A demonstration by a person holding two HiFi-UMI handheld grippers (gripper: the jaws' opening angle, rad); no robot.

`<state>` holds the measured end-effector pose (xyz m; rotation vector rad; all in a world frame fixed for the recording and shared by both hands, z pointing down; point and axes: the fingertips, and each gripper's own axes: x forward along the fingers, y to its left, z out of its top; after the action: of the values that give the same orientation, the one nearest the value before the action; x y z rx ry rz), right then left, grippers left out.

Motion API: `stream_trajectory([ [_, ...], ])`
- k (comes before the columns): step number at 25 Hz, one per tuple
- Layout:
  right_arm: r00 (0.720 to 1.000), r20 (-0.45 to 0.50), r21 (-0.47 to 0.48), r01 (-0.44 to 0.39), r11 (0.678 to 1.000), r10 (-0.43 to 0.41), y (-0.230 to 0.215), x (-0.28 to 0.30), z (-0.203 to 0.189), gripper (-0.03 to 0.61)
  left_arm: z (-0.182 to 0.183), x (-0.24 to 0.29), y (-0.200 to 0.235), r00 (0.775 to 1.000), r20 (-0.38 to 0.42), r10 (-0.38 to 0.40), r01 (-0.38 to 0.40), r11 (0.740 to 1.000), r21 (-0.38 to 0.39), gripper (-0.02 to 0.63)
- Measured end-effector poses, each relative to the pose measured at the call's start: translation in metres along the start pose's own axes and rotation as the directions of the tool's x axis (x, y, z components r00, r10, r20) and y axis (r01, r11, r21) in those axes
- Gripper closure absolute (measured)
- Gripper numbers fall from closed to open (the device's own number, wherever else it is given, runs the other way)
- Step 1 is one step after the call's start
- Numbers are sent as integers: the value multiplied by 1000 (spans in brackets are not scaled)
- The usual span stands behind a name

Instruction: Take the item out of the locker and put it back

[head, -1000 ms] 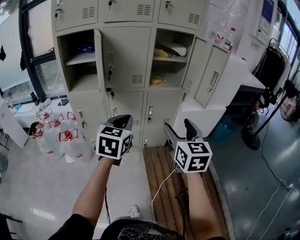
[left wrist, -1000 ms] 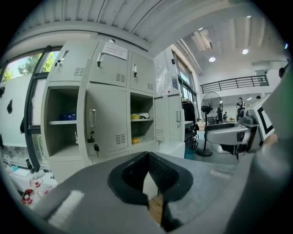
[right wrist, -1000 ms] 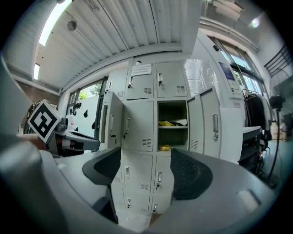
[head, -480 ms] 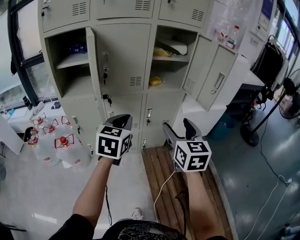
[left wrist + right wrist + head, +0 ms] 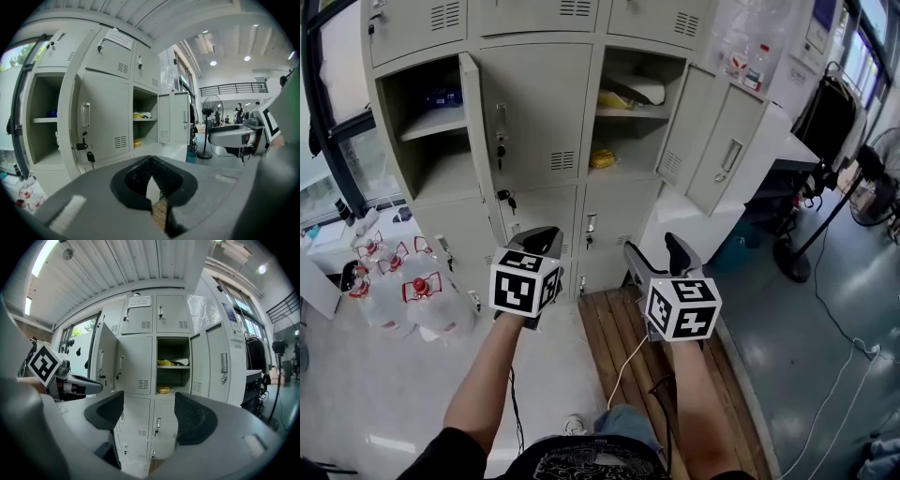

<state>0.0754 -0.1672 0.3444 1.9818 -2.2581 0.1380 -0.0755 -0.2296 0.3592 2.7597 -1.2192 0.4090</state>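
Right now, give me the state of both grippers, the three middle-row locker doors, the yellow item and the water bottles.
left gripper: shut, nothing between the jaws.
right gripper: open, empty.
left locker door: swung open.
middle locker door: shut, key in its lock.
right locker door: swung open.
yellow item: on the right locker's lower shelf.
water bottles: capped, on the floor.

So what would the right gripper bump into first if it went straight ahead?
The right gripper would probably meet the closed lower locker door, just under the open locker holding the yellow item. The way there looks free, though depth is unclear.
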Motion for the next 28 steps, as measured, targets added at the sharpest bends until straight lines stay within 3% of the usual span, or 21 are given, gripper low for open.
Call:
stream_trajectory([
  [17, 997, 63, -4, -32, 999, 32, -9, 41, 31, 232, 23, 20, 13, 1000, 23, 15, -16, 1000, 13, 614],
  [28, 991, 85, -29, -102, 994, 104, -44, 118, 56, 233, 58, 85, 42, 997, 41, 71, -72, 997, 18, 614],
])
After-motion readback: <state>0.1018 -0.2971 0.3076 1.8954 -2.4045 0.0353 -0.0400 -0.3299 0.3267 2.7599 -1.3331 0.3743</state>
